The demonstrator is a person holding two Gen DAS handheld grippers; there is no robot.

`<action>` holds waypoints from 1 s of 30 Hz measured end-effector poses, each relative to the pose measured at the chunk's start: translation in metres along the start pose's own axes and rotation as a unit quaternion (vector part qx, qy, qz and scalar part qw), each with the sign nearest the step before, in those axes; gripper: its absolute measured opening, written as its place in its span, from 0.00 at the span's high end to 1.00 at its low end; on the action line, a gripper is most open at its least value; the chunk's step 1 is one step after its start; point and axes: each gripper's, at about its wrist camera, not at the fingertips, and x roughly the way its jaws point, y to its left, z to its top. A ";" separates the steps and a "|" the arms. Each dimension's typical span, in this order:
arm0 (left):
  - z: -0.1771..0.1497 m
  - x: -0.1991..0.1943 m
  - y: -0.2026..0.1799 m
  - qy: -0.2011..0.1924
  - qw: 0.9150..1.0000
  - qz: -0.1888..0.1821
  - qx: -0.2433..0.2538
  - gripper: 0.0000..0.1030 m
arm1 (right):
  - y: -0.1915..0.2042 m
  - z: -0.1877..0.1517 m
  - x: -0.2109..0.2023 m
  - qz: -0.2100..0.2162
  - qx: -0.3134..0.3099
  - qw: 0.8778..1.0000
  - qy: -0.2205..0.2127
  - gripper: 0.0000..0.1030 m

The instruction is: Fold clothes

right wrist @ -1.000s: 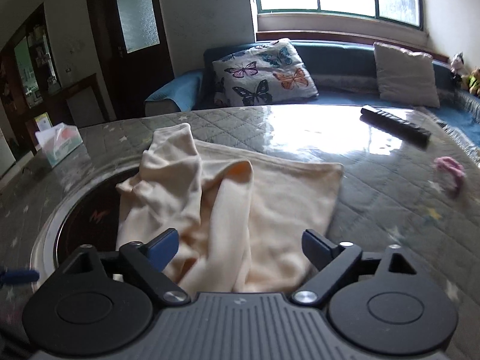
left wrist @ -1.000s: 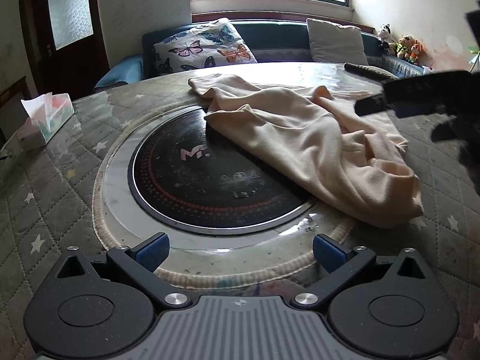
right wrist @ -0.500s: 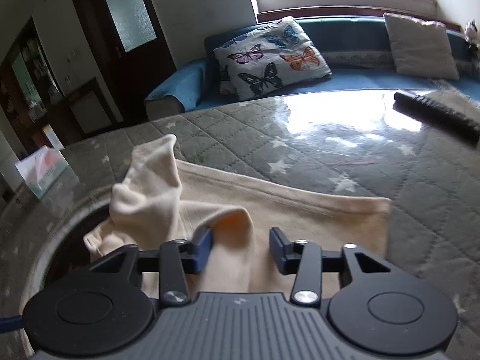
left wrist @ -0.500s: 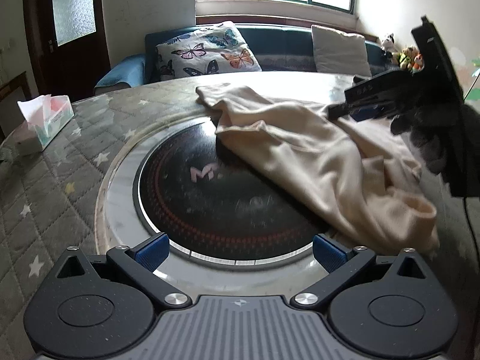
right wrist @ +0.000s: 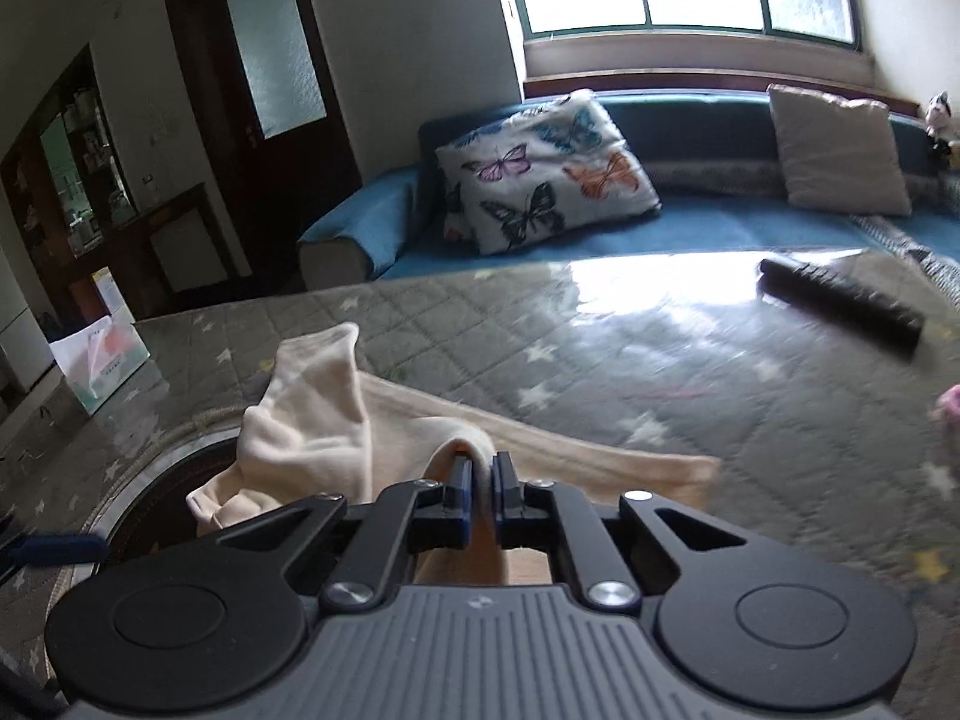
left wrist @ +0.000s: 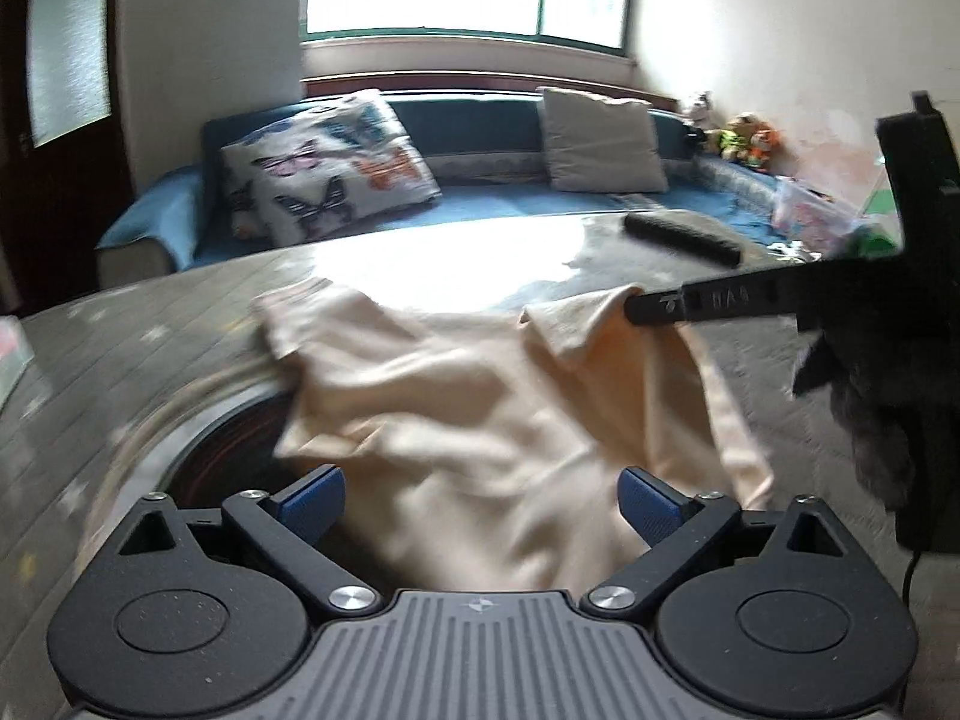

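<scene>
Cream cloth of soft knit, a crumpled garment (right wrist: 312, 420), lies on the round worktop (right wrist: 600, 360), which is covered by a grey quilted mat printed with white stars under a glossy clear sheet; part of the garment drapes over the dark round glass plate (left wrist: 240, 426) sunk in the middle of the worktop. The right gripper (right wrist: 480, 483), black with blue pads, has just been closing and is now clenched on a raised fold of the garment, the cloth pinched between the pads and bulging above them. In the left wrist view the same right gripper (left wrist: 636, 303) reaches in from the right edge and holds that fold lifted off the worktop, with cloth hanging below it. The left gripper (left wrist: 480, 495) hangs over the near part of the garment with its jaws spread wide; they have just narrowed a little, and the cloth lies below and between the pads without being pressed, so it grasps nothing. This view is blurred. A long black remote control (right wrist: 840, 300) rests on the far right of the worktop, well apart from the garment, and a tissue box (right wrist: 99, 354) stands at the left edge. Beyond the worktop a blue sofa (right wrist: 720, 228) carries a white cushion printed with butterflies (right wrist: 546, 168) and a plain beige cushion (right wrist: 840, 150).
</scene>
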 end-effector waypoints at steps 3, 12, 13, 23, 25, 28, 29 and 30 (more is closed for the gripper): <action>0.013 0.024 -0.018 0.018 1.000 -0.004 0.015 0.12 | -0.008 0.001 -0.007 -0.009 0.006 1.000 -0.002 0.94; 0.070 0.109 -0.018 0.072 0.997 0.012 0.013 0.66 | -0.038 -0.005 -0.035 -0.032 0.031 0.999 -0.014 0.94; 0.079 0.115 -0.014 0.071 0.997 0.011 0.009 0.83 | -0.041 -0.006 -0.039 -0.034 0.034 0.999 -0.016 0.94; 0.075 0.043 0.034 0.025 0.994 0.063 -0.082 0.92 | -0.059 -0.028 -0.108 -0.058 0.067 0.994 -0.057 0.94; 0.063 0.015 0.044 0.018 0.992 0.069 -0.102 0.92 | -0.062 -0.034 -0.123 -0.064 0.074 0.993 -0.065 0.94; 0.041 -0.021 0.052 0.018 0.989 0.074 -0.128 0.93 | -0.068 -0.050 -0.149 -0.078 0.086 0.991 -0.074 0.94; 0.035 -0.029 0.054 0.021 0.988 0.072 -0.135 0.93 | -0.070 -0.056 -0.157 -0.082 0.089 0.990 -0.076 0.94; 0.030 -0.036 0.056 0.024 0.987 0.070 -0.142 0.93 | -0.071 -0.063 -0.164 -0.087 0.092 0.989 -0.077 0.94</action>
